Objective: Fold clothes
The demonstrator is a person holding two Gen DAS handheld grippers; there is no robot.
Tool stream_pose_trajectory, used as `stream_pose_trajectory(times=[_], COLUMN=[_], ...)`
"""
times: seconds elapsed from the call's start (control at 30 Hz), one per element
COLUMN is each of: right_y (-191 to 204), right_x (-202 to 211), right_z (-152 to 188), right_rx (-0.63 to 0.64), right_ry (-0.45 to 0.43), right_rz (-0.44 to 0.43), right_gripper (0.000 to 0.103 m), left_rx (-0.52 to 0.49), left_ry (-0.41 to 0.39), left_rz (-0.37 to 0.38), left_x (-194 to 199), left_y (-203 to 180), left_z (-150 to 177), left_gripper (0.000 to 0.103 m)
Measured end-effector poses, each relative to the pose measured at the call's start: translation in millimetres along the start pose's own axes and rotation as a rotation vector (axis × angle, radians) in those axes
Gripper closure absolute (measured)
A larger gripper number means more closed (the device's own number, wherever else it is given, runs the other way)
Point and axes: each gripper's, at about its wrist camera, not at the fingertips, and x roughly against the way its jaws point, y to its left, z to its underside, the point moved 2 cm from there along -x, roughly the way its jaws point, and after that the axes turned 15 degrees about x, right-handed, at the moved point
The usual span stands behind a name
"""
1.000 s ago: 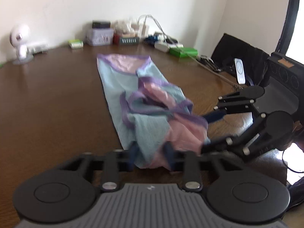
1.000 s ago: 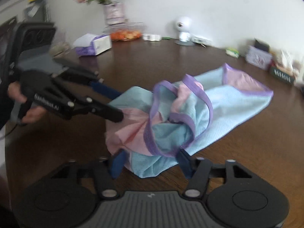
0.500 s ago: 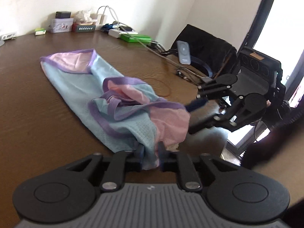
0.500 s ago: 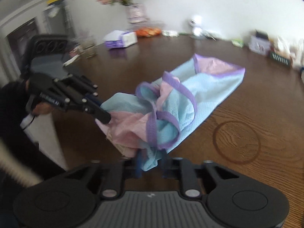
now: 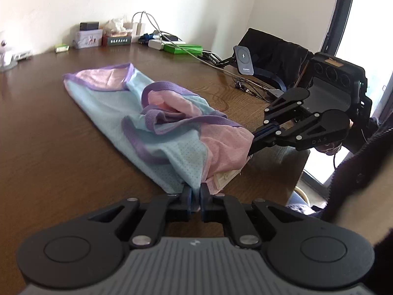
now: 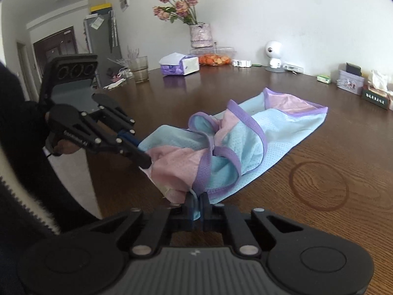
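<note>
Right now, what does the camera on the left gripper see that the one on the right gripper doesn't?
Only the left wrist view shows the green box, the tangle of cables and the phone on its stand. Only the right wrist view shows the vase of flowers, the bowl of oranges and the drinking glass. Both show the blue and pink garment on the brown table, pinched at its near edge by the left gripper and the right gripper.

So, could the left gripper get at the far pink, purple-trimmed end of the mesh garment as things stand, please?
Probably not yet: the left gripper is closing on the garment's near edge; the far pink end lies unobstructed across the wooden table.
</note>
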Motion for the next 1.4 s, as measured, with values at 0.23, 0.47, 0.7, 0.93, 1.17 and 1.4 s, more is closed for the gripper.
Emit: stream_pose_trajectory(times=[0.23, 0.47, 0.7, 0.93, 1.17, 1.4], right_y=[5.6, 8.7, 3.2, -63.9, -134.9, -146.3], right_x=[2.4, -6.7, 20.2, 10.7, -56.6, -30.4], right_z=[3.4, 3.3, 1.2, -48.0, -70.3, -50.8], right_rx=[0.021, 0.071, -0.003, -0.011, -0.170, -0.377], right_ry=[0.005, 0.001, -0.051, -0.149, -0.034, -0.095], right_rz=[-0.007, 0.019, -0.072, 0.074, 0.222, 0.168], right_gripper=[0.076, 0.091, 0.102, 0.102, 0.101, 0.056], left_rx=[-0.010, -0.017, 0.044, 0.178, 0.421, 0.444], left_ry=[-0.023, -0.013, -0.042, -0.225, -0.206, -0.054], left_rz=[-0.002, -0.001, 0.085, -0.023, -0.162, -0.101], left_x=[7.8, 2.7, 31.9, 9.0, -37.7, -39.5], left_y=[-0.1, -0.7, -4.2, 36.4, 77.8, 53.2], left_z=[3.5, 5.1, -7.3, -94.4, -132.9, -104.3], left_gripper=[0.046, 0.093, 0.099, 0.099, 0.095, 0.046])
